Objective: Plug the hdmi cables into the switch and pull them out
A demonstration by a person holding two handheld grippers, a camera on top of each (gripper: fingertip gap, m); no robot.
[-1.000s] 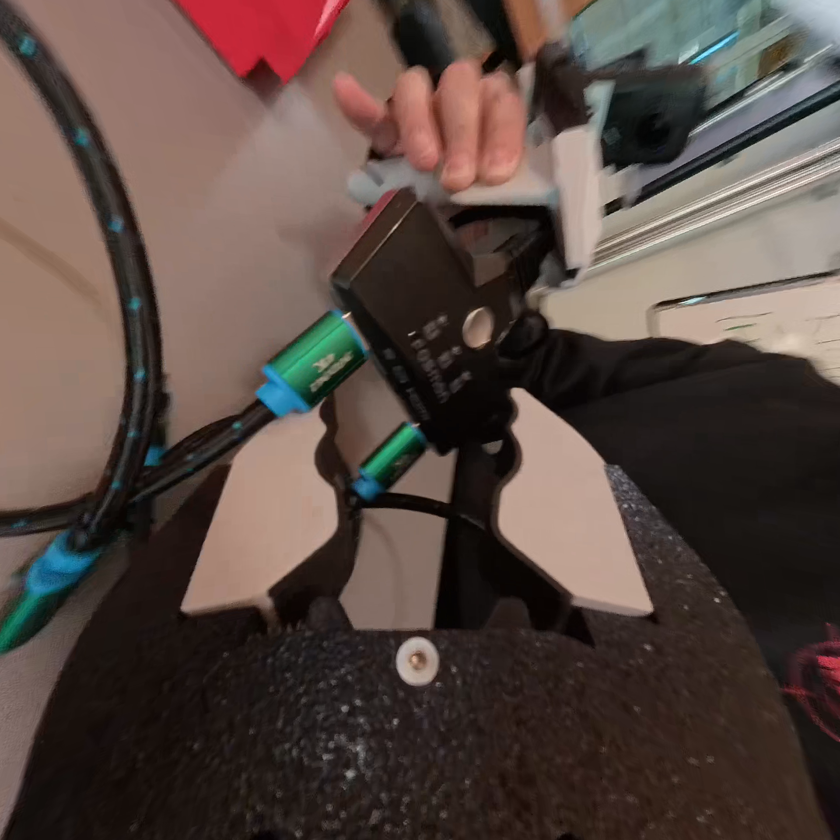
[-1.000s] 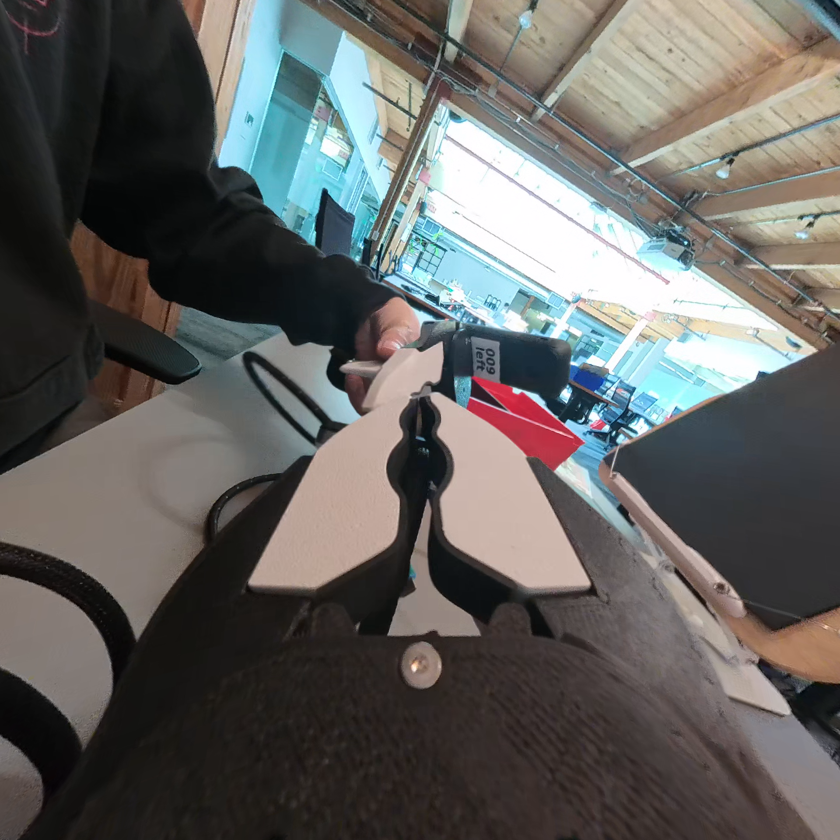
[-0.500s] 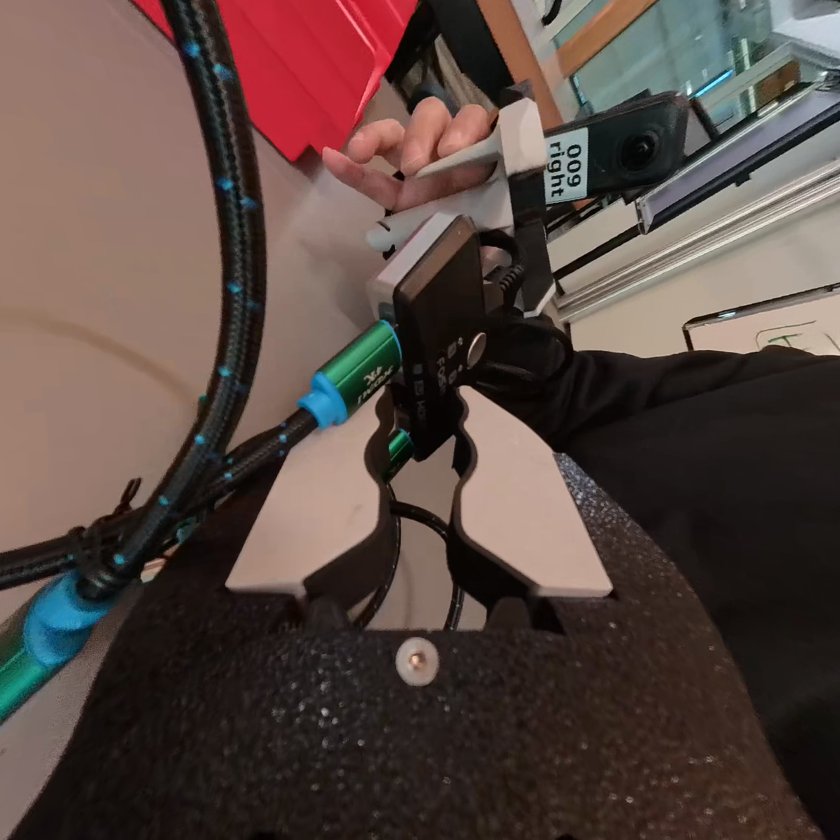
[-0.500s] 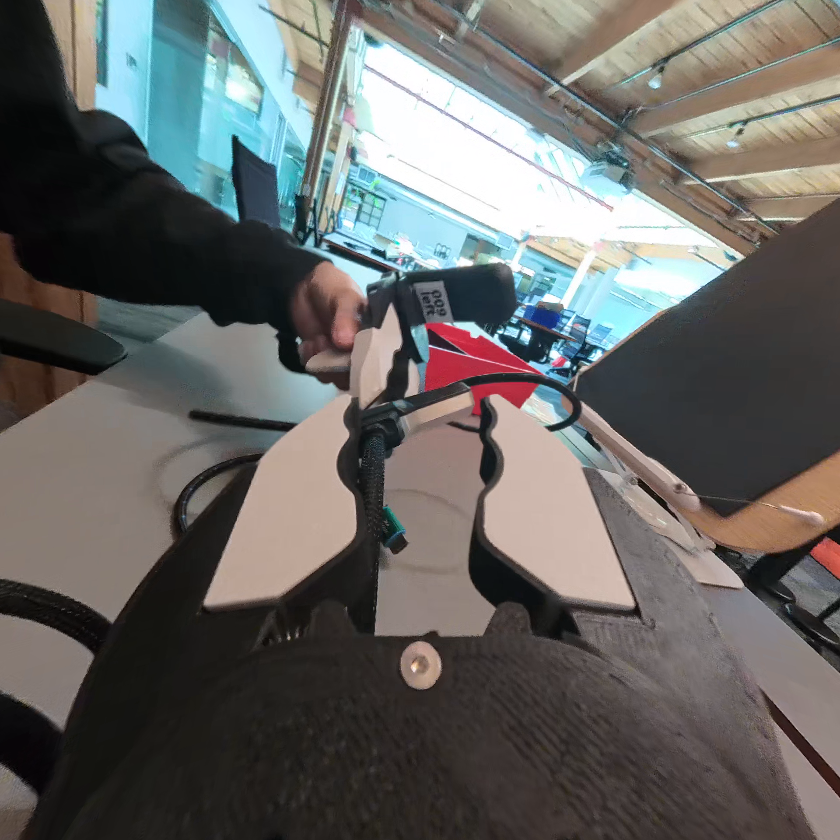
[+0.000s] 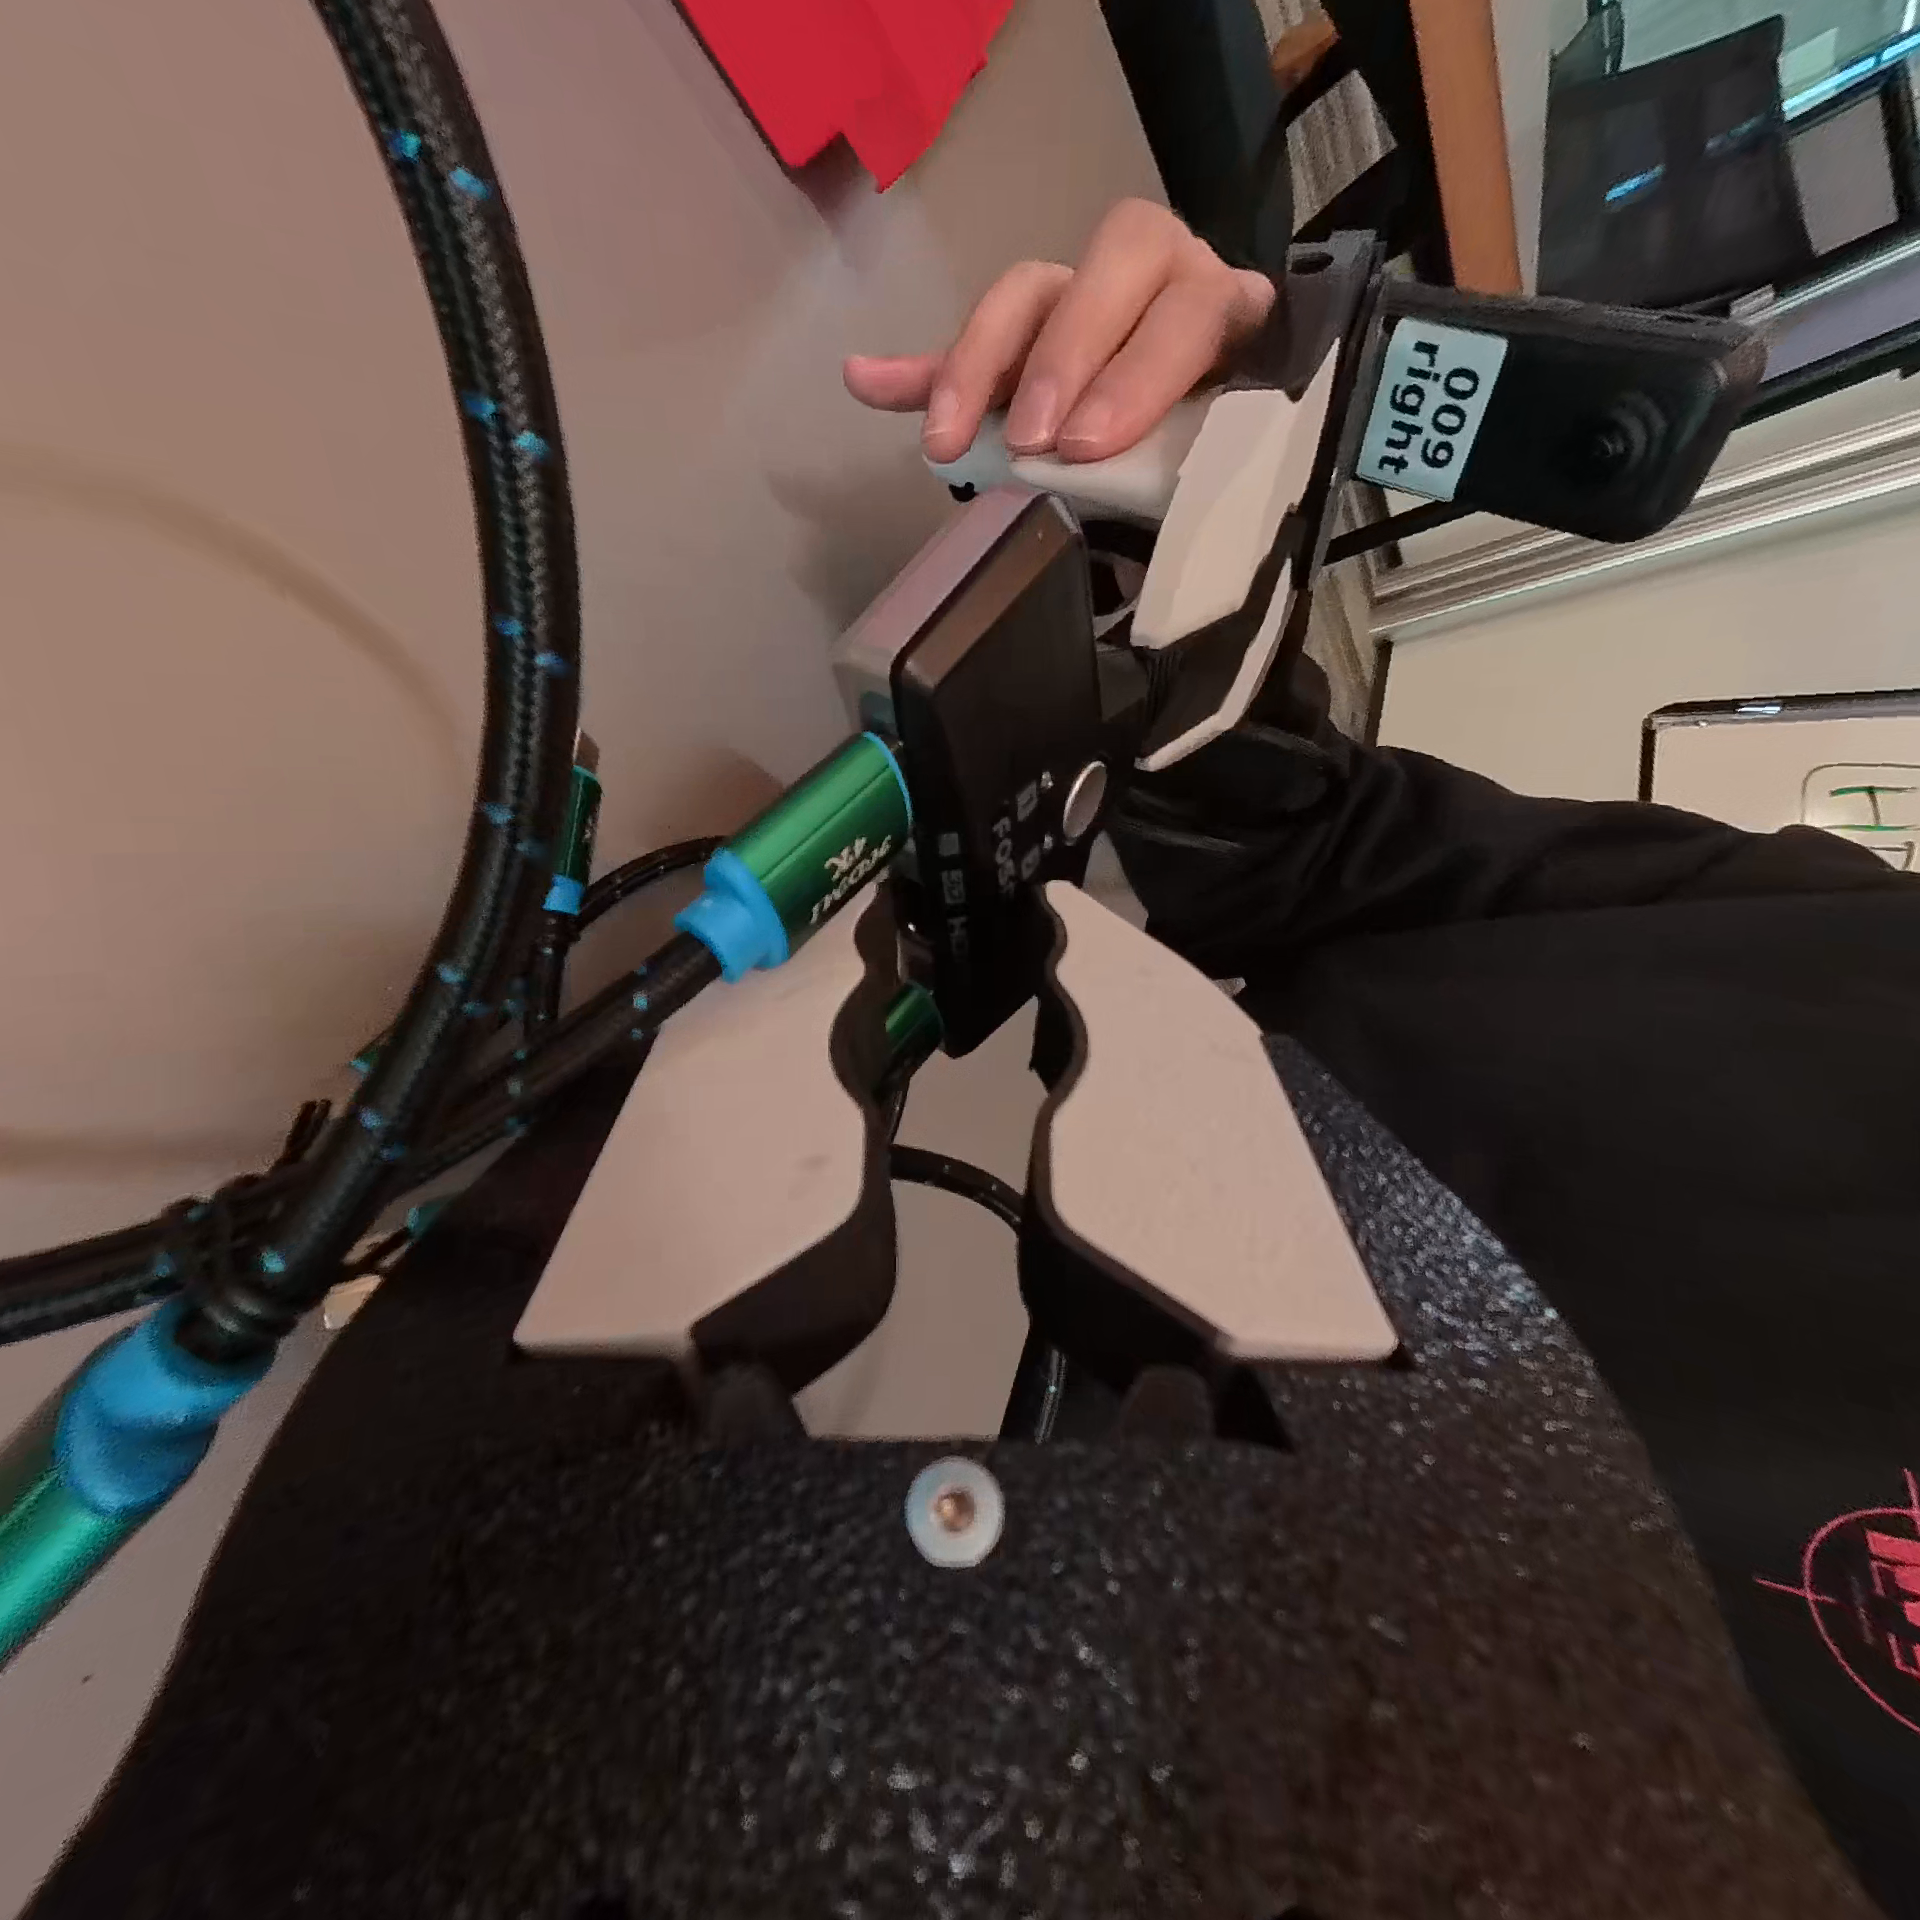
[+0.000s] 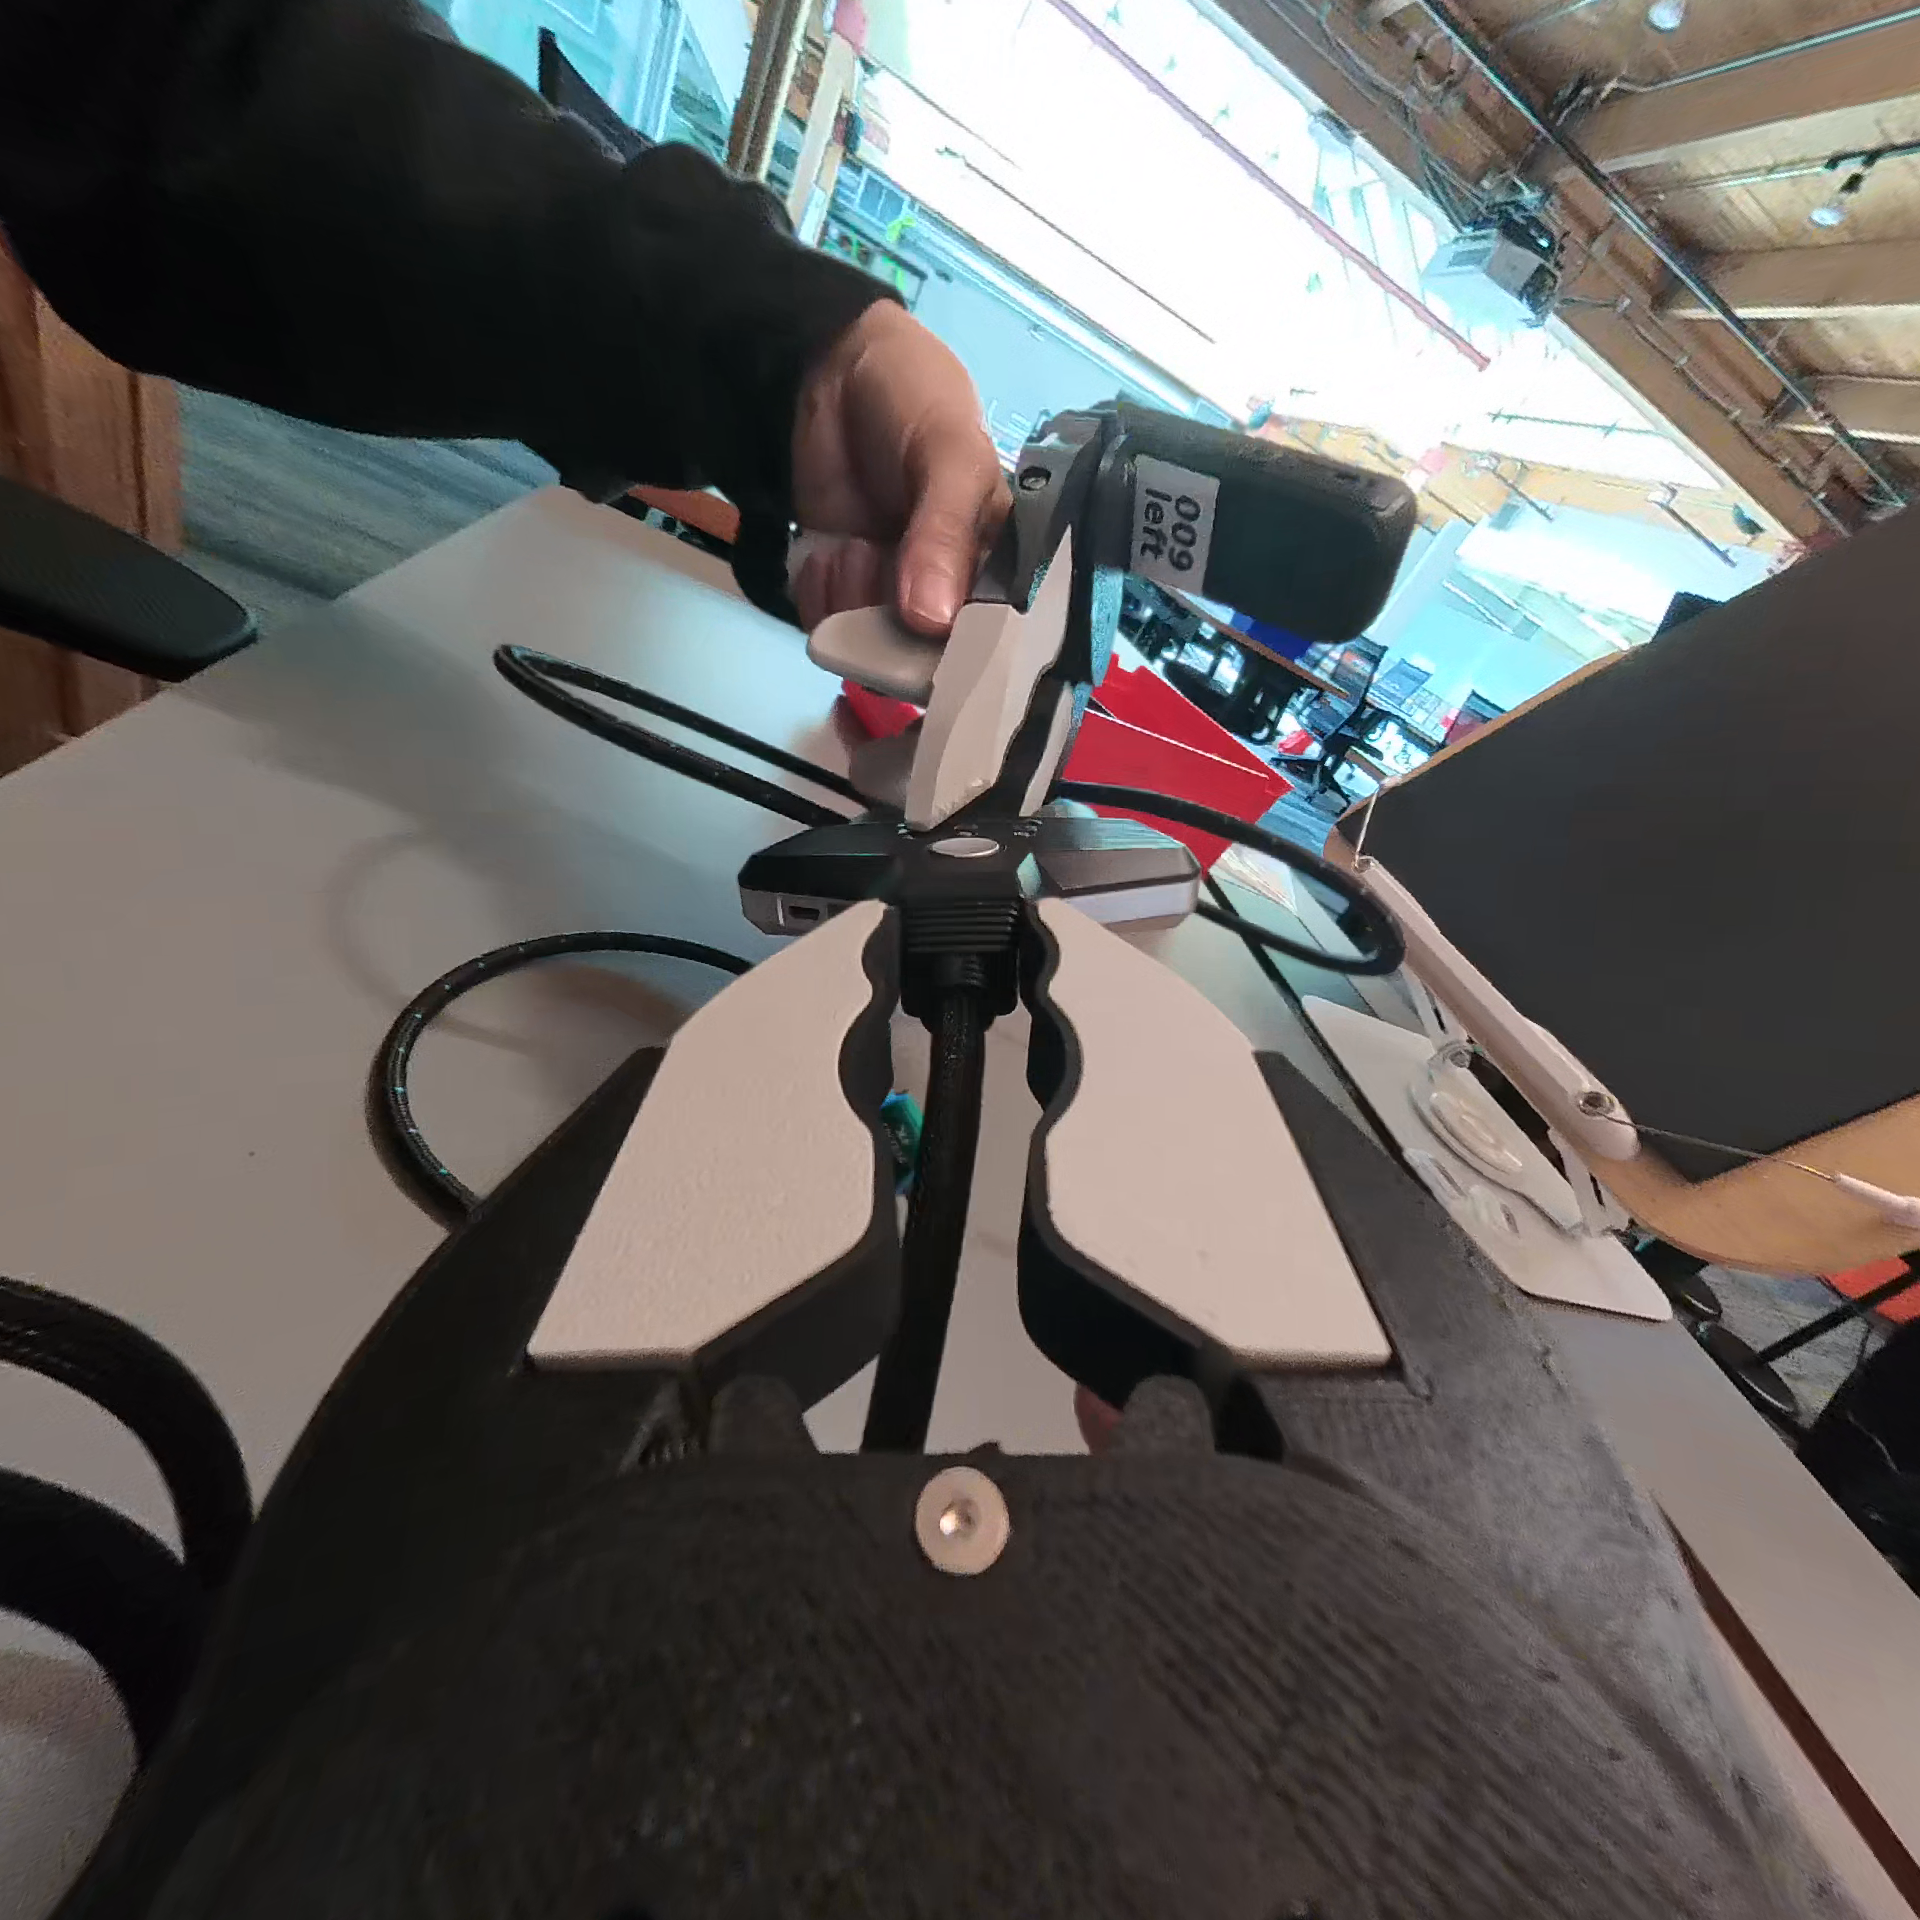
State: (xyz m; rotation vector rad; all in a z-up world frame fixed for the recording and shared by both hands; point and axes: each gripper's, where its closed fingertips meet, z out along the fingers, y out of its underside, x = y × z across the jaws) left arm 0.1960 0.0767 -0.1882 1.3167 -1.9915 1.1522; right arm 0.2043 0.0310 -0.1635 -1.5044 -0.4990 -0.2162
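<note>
Only from left wrist view: green plug [image 5: 808, 864] seated in switch [image 5: 1003, 769] clamped by left gripper [image 5: 961, 971]; right gripper [image 6: 961, 956] clenches black strain-relief plug [image 6: 958, 940]; white stickers unread.

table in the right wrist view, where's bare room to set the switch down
Bare table lies left of the switch, between the thin cable loop and the chair; a faint ring mark sits there. A narrower strip runs behind the long cable. Crowded: around the switch, red bin, laptop stand, and the thick cable at near left.
</note>
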